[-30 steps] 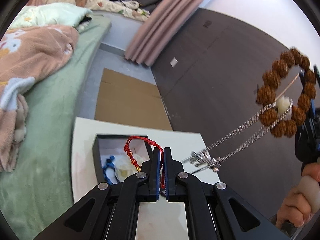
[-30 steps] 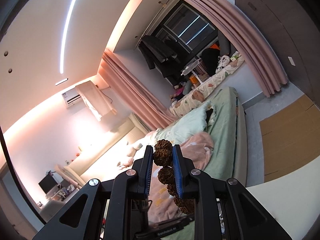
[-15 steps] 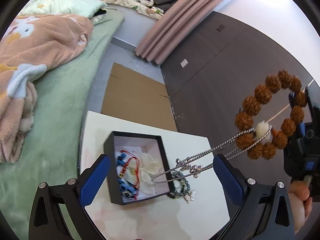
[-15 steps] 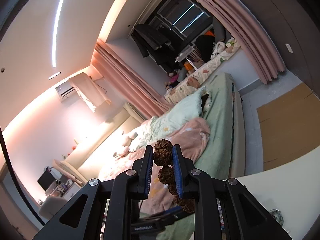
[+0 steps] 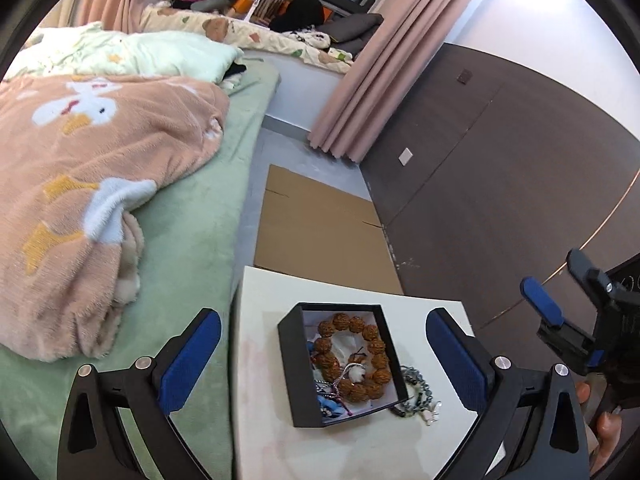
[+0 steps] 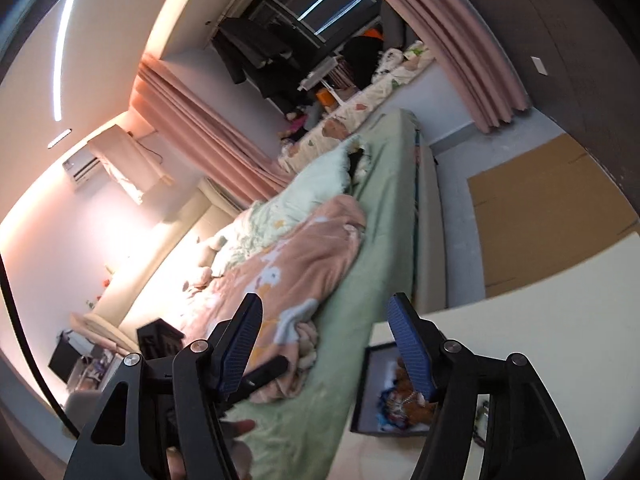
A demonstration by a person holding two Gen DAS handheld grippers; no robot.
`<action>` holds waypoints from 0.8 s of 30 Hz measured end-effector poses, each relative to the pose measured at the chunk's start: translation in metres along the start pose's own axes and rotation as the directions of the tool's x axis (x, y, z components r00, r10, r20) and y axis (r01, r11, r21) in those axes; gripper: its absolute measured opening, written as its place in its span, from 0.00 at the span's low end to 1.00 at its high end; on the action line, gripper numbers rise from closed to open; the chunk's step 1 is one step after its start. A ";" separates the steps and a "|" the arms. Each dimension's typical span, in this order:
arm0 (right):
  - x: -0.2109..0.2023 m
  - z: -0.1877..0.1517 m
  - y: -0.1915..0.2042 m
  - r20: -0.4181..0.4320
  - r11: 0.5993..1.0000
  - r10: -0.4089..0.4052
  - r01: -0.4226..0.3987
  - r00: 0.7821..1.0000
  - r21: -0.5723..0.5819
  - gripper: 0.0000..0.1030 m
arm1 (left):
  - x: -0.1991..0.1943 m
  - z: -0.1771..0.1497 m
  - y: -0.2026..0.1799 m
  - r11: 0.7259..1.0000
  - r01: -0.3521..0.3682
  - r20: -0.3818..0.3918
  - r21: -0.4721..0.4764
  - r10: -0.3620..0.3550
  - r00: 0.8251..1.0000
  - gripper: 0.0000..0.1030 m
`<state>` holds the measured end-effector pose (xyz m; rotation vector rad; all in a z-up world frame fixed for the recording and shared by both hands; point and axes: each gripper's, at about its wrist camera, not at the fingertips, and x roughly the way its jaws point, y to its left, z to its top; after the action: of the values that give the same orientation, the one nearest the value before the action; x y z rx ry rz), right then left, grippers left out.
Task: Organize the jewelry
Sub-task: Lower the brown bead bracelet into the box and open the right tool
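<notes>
A black jewelry box (image 5: pixel 290 376) sits on the white table (image 5: pixel 264 432). Inside it lies a brown bead bracelet (image 5: pixel 374 352) with a silver chain (image 5: pixel 334 385) and blue and red pieces. A dark bead bracelet (image 5: pixel 418 394) lies on the table against the box's right side. My left gripper (image 5: pixel 320 354) is open, above and in front of the box. My right gripper (image 6: pixel 326 344) is open and empty, held up to the right of the box; it also shows in the left wrist view (image 5: pixel 560 320). The box (image 6: pixel 362 392) shows low in the right wrist view.
A bed with a green sheet (image 5: pixel 192 240) and a pink blanket (image 5: pixel 80 184) lies left of the table. Flat cardboard (image 5: pixel 320 236) lies on the floor beyond the table. A dark wall (image 5: pixel 500 168) and pink curtain (image 5: pixel 380 80) stand behind.
My left gripper opened and let the red cord bracelet into the box. My right gripper opened; the brown bead bracelet and silver chain dropped from it into the box.
</notes>
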<state>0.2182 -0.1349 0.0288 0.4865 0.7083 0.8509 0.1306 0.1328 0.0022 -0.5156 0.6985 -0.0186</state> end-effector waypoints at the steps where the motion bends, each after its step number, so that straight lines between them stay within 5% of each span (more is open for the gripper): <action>1: -0.001 -0.001 -0.003 -0.008 1.000 -0.015 0.015 1.000 0.000 0.64 | -0.001 -0.001 -0.003 1.000 -0.001 0.005 0.019 0.001 1.000 0.99; 14: -0.018 -0.025 -0.040 -0.187 0.969 -0.245 0.235 0.951 -0.072 0.79 | 0.003 -0.014 -0.032 0.993 0.057 -0.031 0.108 -0.054 0.998 0.99; 17: -0.026 -0.026 -0.055 -0.205 0.966 -0.260 0.255 0.944 -0.051 0.90 | 0.008 -0.018 -0.041 0.990 0.072 -0.050 0.120 -0.066 0.997 0.99; 24: -0.033 -0.034 -0.086 -0.287 0.957 -0.278 0.288 0.917 -0.006 0.90 | 0.025 -0.032 -0.065 0.981 0.097 -0.109 0.168 -0.079 0.991 0.90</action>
<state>0.2221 -0.2070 -0.0371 0.2838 1.0353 0.6396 0.1398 0.0566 -0.0038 -0.3805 0.7652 -0.1881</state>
